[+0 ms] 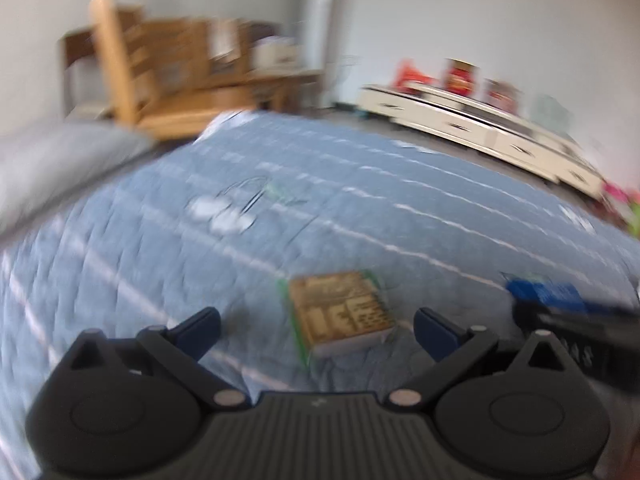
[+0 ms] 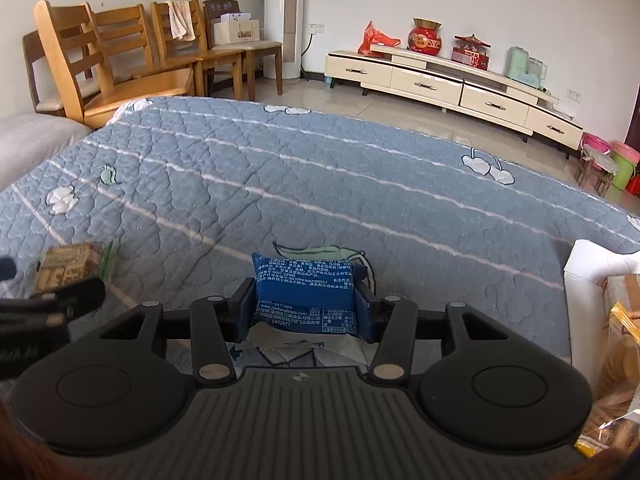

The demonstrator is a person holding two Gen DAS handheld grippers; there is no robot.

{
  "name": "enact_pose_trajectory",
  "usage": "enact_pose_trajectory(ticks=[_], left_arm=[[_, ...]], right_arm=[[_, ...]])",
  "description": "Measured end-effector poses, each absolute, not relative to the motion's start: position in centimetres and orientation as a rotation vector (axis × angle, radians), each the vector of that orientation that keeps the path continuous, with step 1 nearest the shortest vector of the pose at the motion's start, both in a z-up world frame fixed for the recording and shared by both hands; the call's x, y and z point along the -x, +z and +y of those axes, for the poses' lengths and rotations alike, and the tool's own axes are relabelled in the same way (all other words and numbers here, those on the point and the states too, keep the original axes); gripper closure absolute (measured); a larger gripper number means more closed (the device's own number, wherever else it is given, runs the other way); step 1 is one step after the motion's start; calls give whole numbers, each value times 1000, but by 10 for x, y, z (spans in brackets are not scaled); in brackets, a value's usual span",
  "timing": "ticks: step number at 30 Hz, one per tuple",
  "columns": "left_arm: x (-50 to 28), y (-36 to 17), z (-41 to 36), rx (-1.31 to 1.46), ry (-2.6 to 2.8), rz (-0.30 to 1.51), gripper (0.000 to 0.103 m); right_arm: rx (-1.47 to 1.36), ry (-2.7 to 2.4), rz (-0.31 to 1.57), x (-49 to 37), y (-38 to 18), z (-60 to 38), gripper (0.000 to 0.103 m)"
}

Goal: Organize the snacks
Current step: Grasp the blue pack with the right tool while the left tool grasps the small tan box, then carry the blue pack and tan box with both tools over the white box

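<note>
A brown snack packet [image 1: 340, 312] with green edges lies flat on the blue quilt [image 1: 360, 208]. My left gripper [image 1: 318, 320] is open wide, a finger on either side of the packet and neither touching it; this view is blurred. The same packet [image 2: 66, 264] shows at the far left of the right wrist view. My right gripper [image 2: 306, 300] is shut on a blue snack packet [image 2: 306, 292], held just above the quilt [image 2: 320, 184]. That blue packet [image 1: 544, 292] also appears at the right edge of the left wrist view.
A white box [image 2: 592, 264] at the right edge holds a yellow packet of biscuits [image 2: 624, 344]. Beyond the bed stand wooden chairs [image 2: 120, 60] and a long cream cabinet [image 2: 440, 80]. A grey cushion [image 2: 32, 140] lies at the left.
</note>
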State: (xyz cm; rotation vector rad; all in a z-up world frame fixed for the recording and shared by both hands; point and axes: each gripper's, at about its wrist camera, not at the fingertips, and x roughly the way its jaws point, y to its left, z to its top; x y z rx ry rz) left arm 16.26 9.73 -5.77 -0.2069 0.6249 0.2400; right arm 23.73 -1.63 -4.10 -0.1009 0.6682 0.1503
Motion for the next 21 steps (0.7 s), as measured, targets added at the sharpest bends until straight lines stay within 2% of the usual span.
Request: enact_pose_trajectory(ticks=[3, 4, 5, 6, 7, 11, 21], left_arm=[[-172, -59, 95, 214, 317, 625, 2], [-175, -58, 94, 206, 337, 626, 6], [-176, -58, 93, 195, 342, 617, 19], [-175, -58, 90, 179, 333, 611, 27], [-175, -57, 87, 159, 318, 606, 45], [-170, -54, 86, 138, 264, 605, 53], [-153, -29, 77, 90, 203, 602, 54]], right_arm=[[97, 153, 667, -236, -41, -16, 42], [100, 156, 667, -235, -41, -16, 42], [103, 158, 665, -233, -42, -16, 42], [102, 161, 665, -232, -43, -16, 42], [98, 163, 665, -229, -43, -16, 42], [104, 174, 653, -219, -40, -15, 42], [76, 179, 633, -191, -21, -20, 42]])
